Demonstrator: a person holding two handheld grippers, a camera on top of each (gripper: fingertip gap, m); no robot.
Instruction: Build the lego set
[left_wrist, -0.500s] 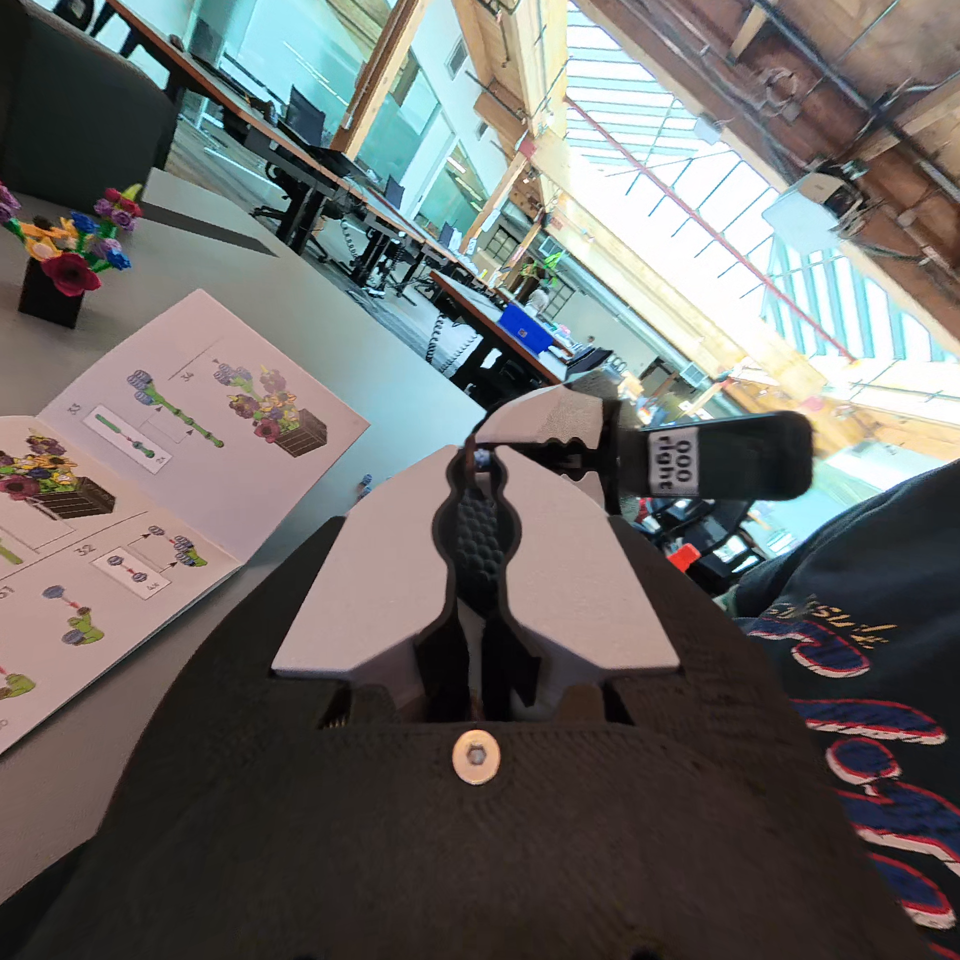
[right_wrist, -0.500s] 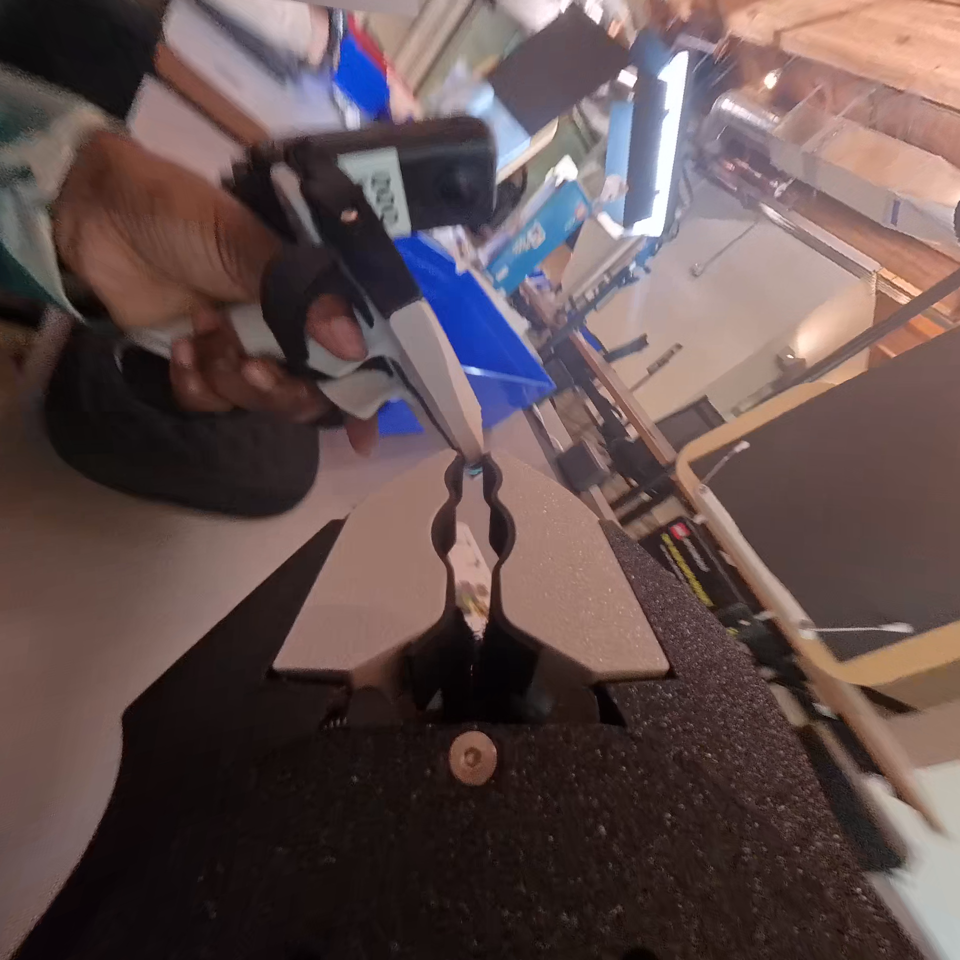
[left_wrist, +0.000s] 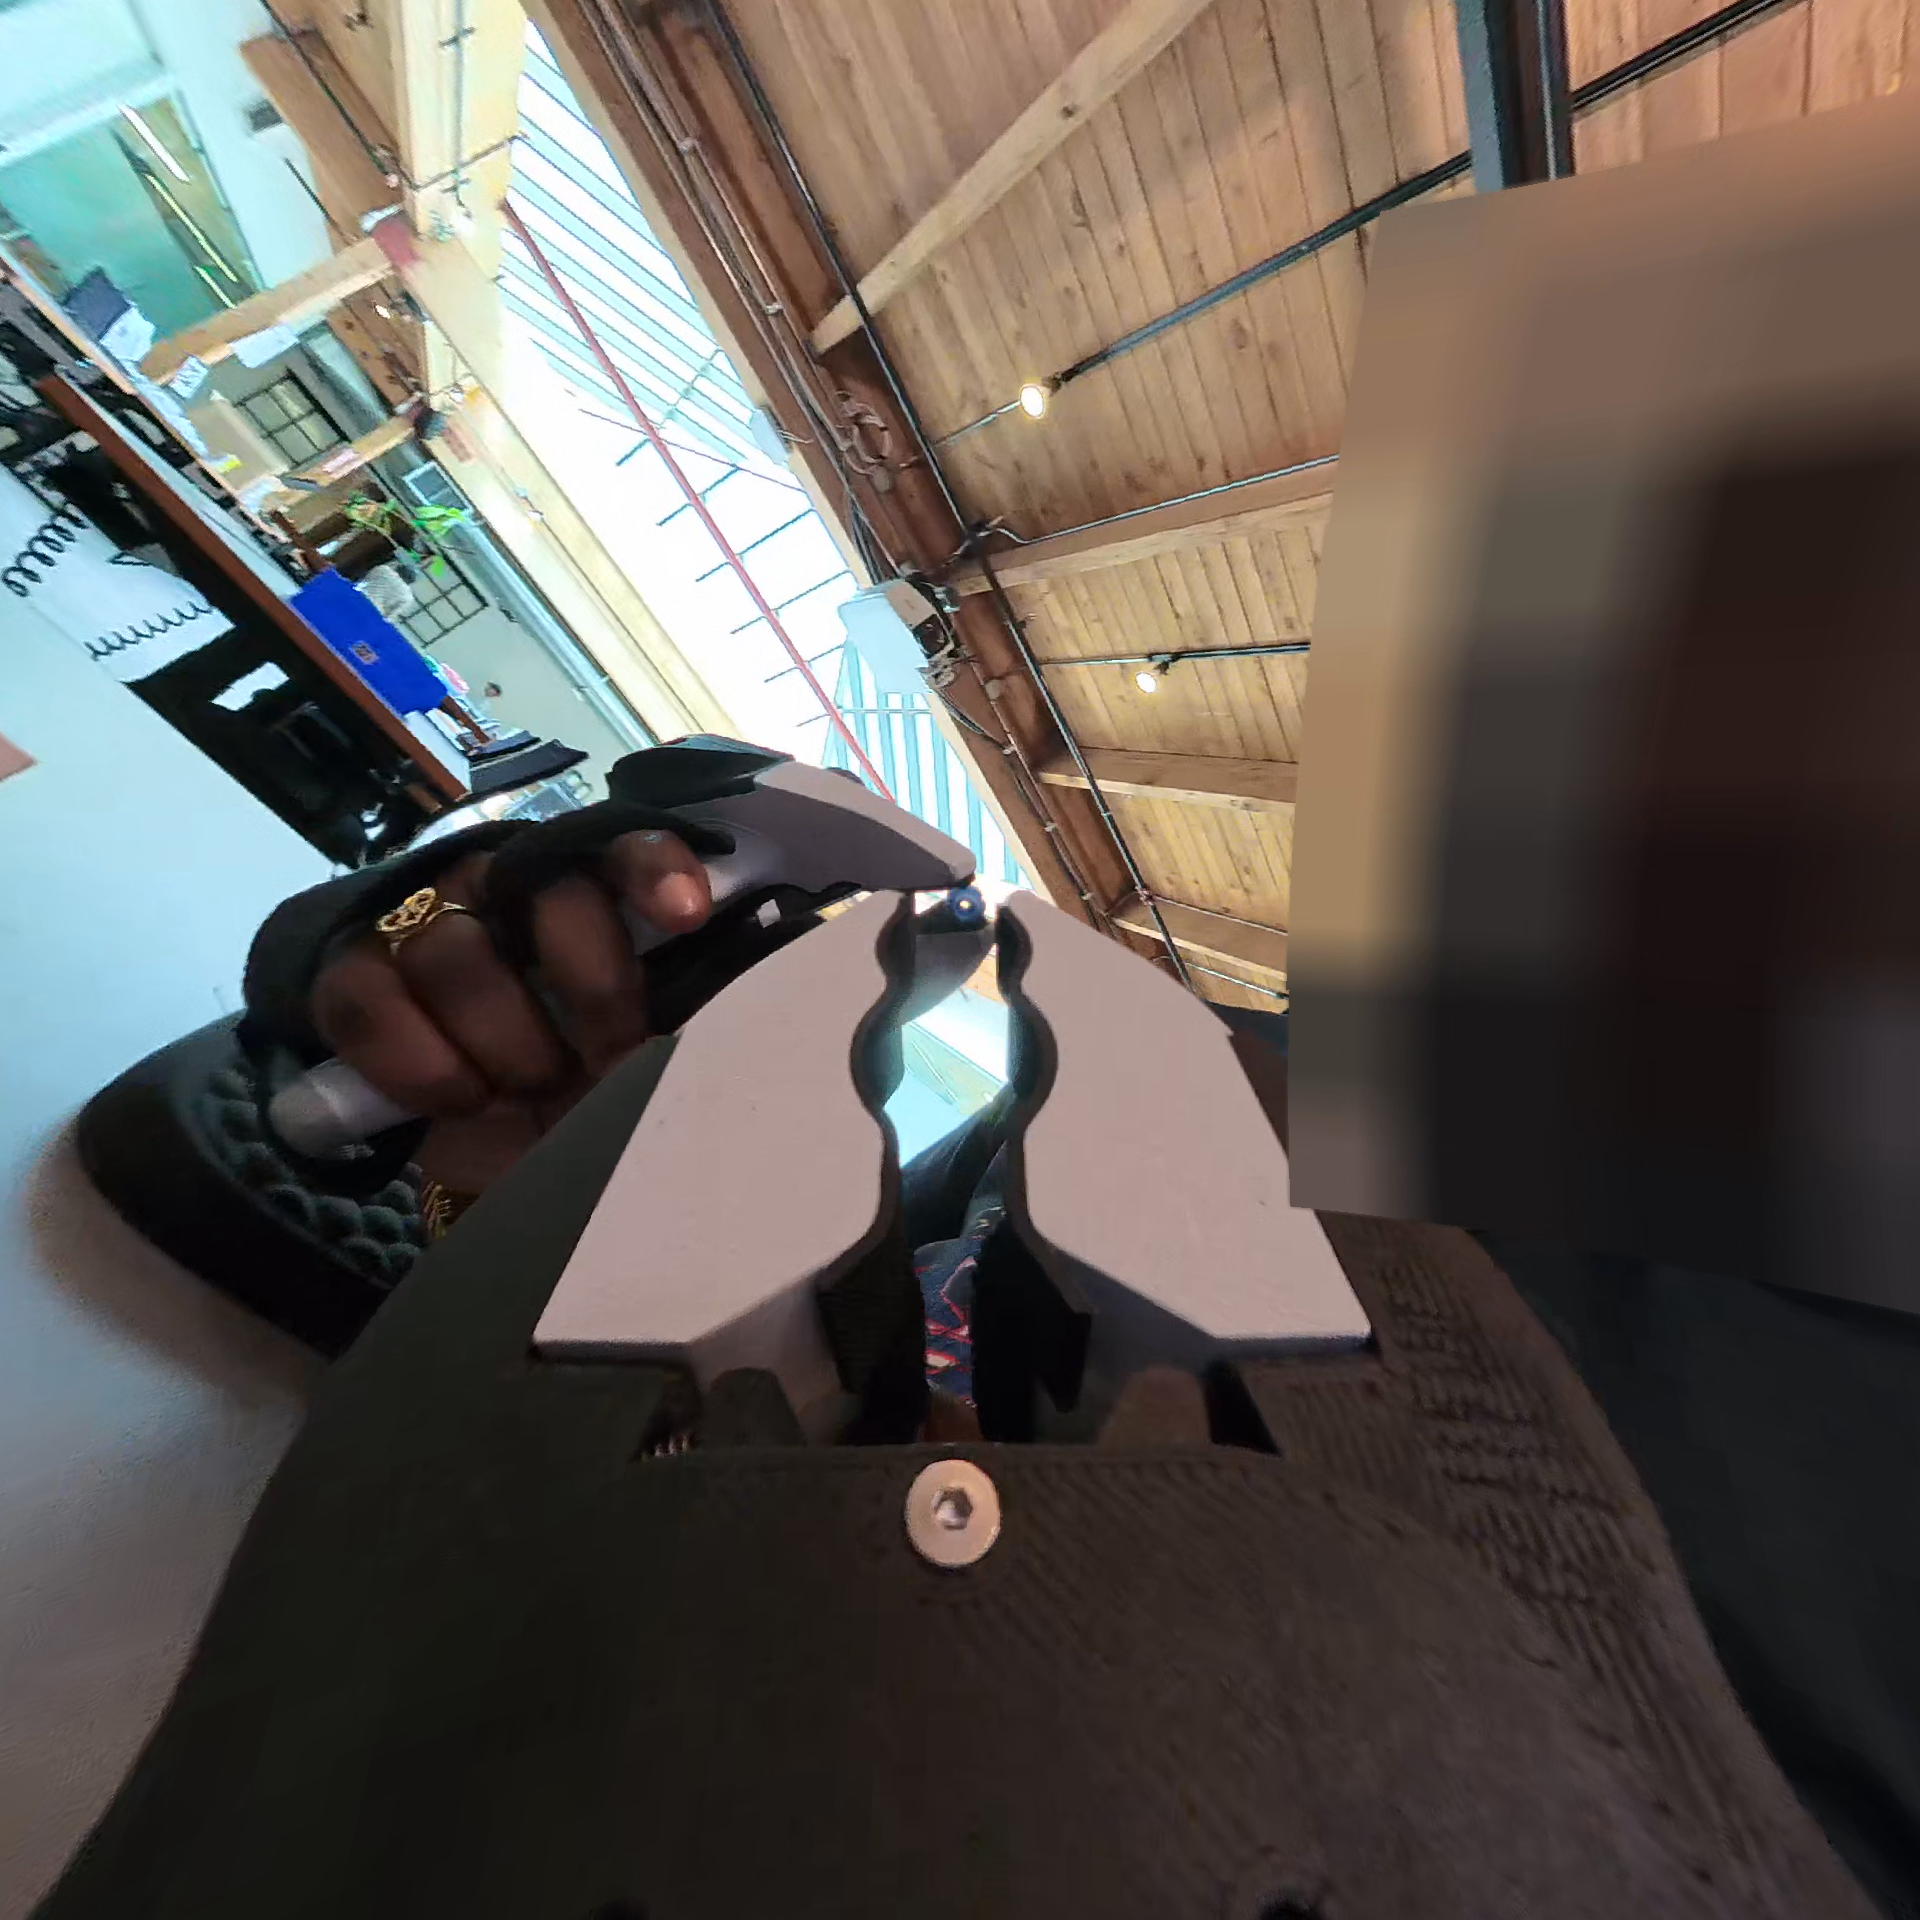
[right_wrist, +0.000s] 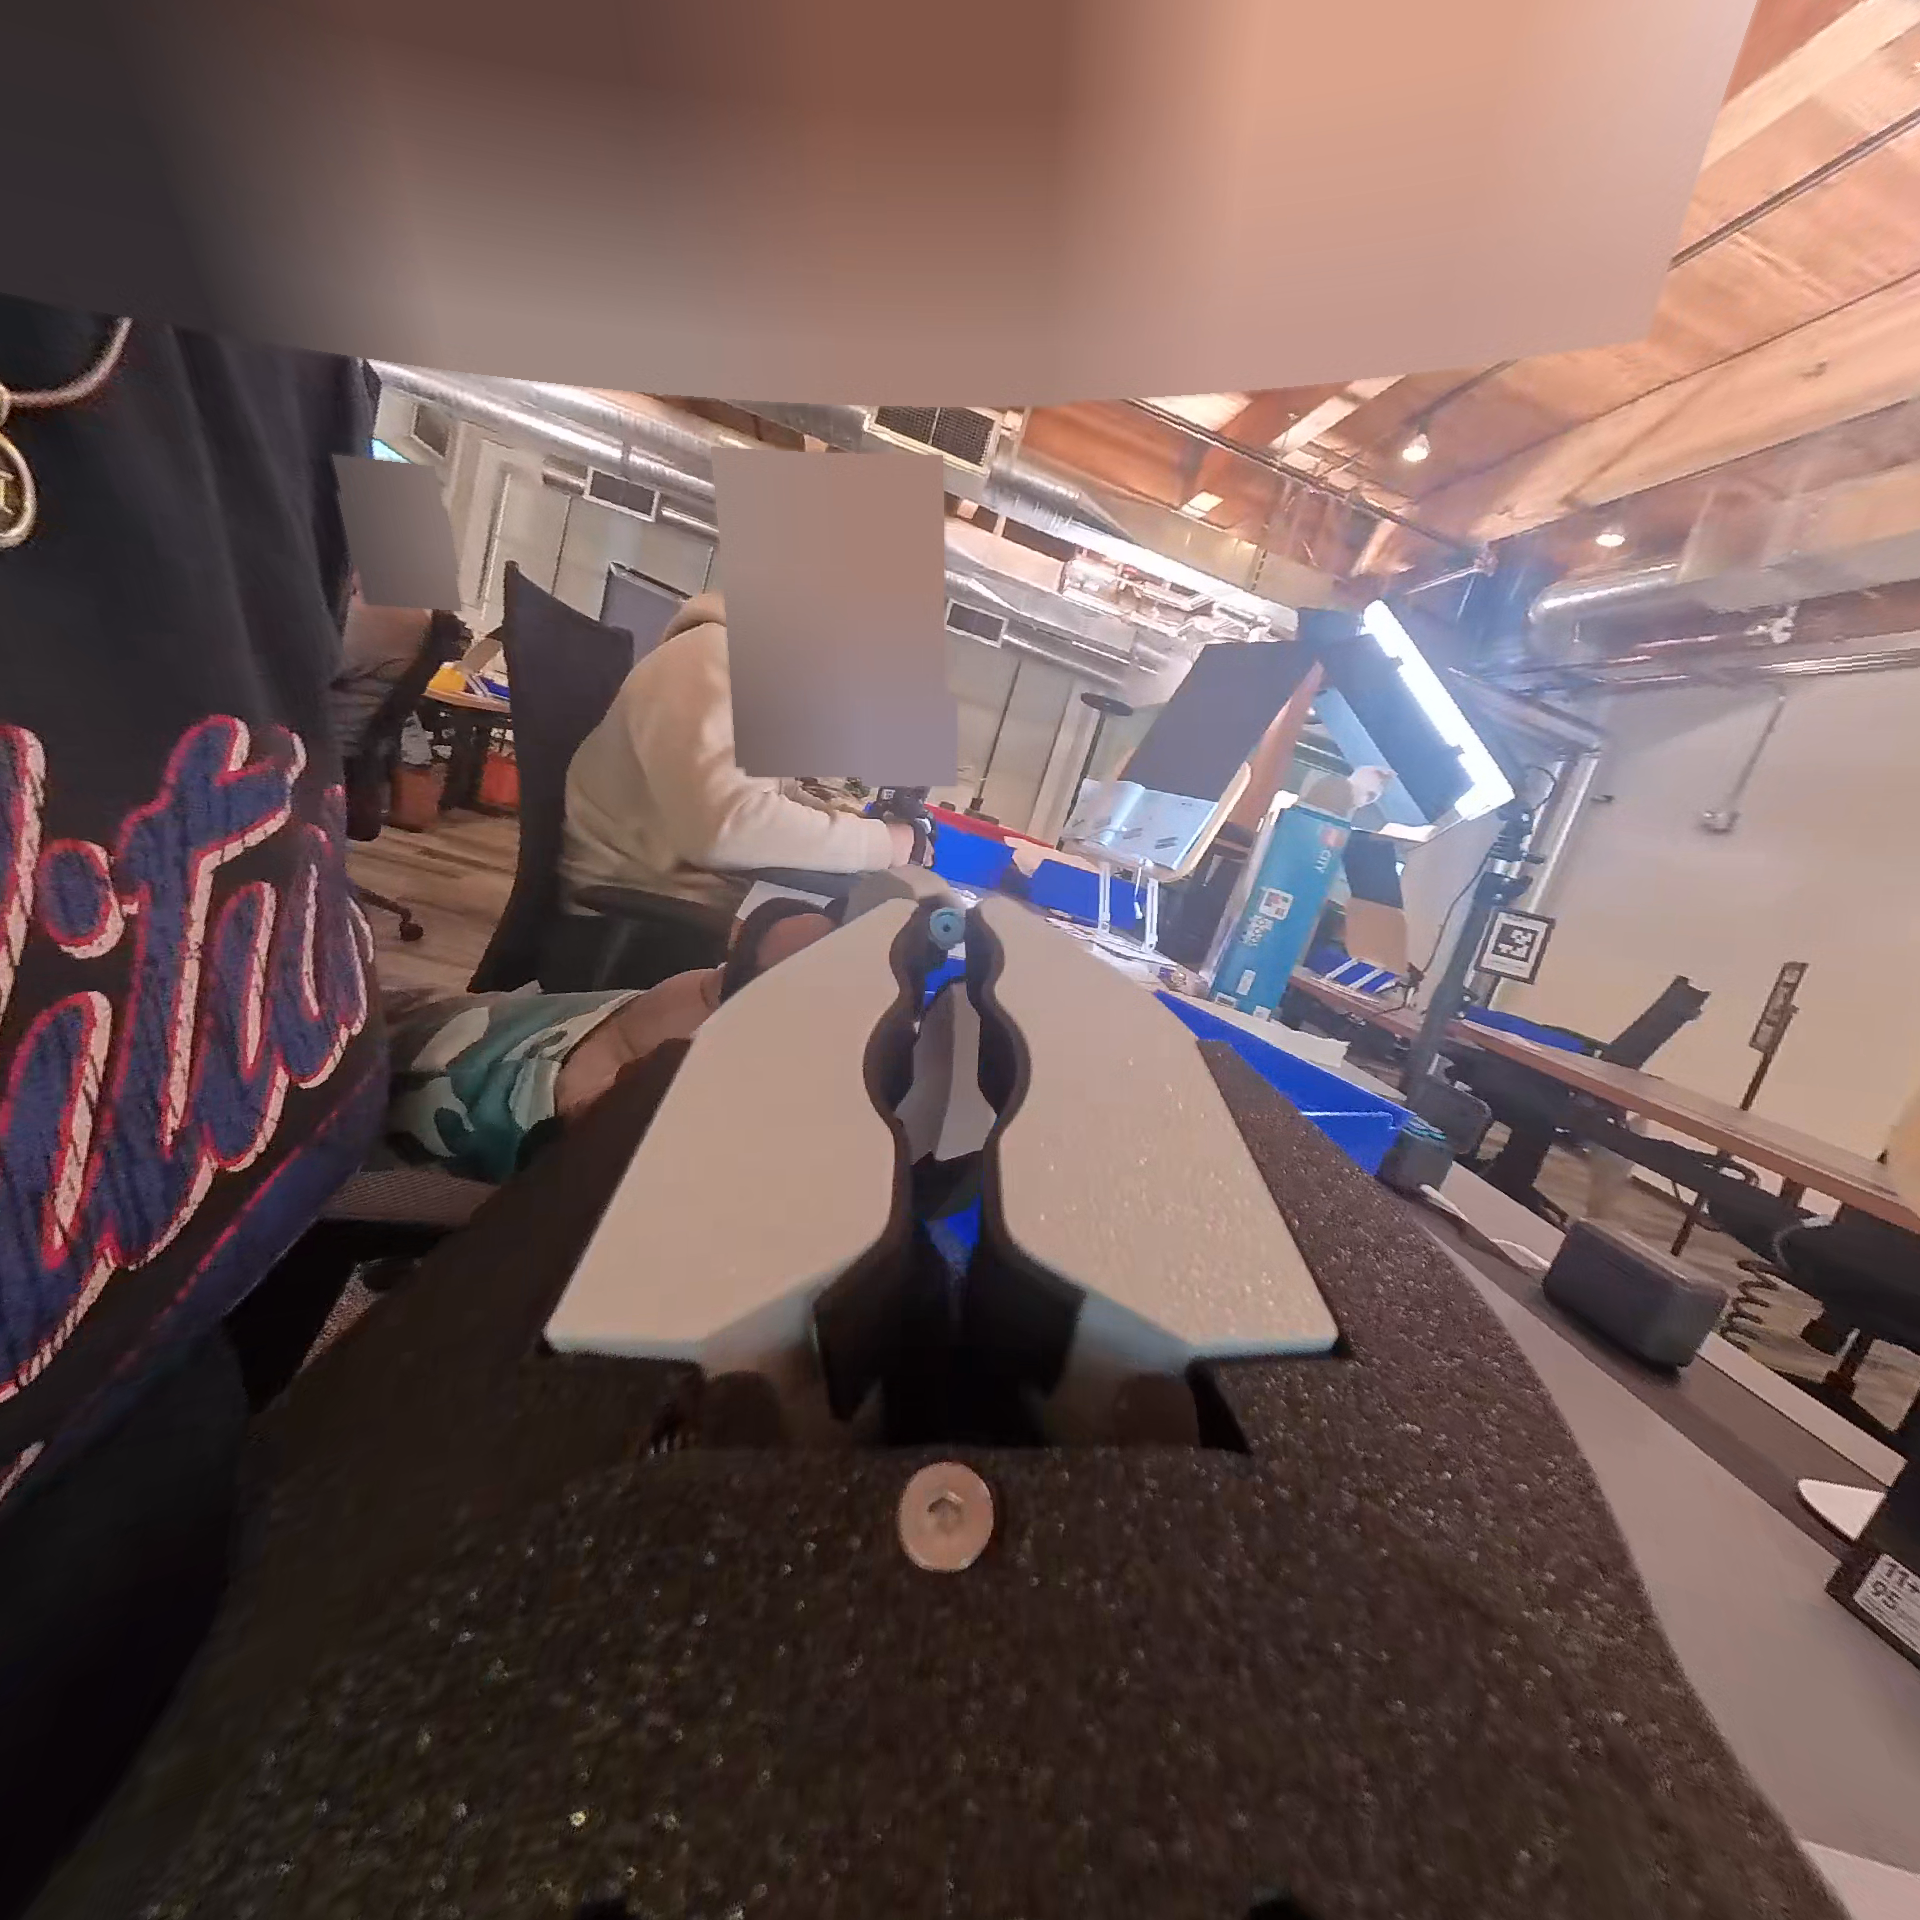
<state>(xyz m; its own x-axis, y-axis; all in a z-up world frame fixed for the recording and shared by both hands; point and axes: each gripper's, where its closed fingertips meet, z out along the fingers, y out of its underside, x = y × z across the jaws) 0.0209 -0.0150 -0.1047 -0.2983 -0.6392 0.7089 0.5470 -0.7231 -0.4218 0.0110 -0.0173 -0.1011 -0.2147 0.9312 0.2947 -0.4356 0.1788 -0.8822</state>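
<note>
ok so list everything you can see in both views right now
lego piece: one, small, blue, pinched at the right gripper's tips
blue bins: several, on the long tables behind
upright box: one, blue, behind the bins
light panel: one, lit white, on a stand
small case: one, grey, on the grey table
seated person: one, cream hoodie, in a black chair
wooden ceiling: brown planks, overhead
right hand: gold ring, gripping the handle
left gripper: open, tips either side of the piece
right gripper: shut on the piece
</note>
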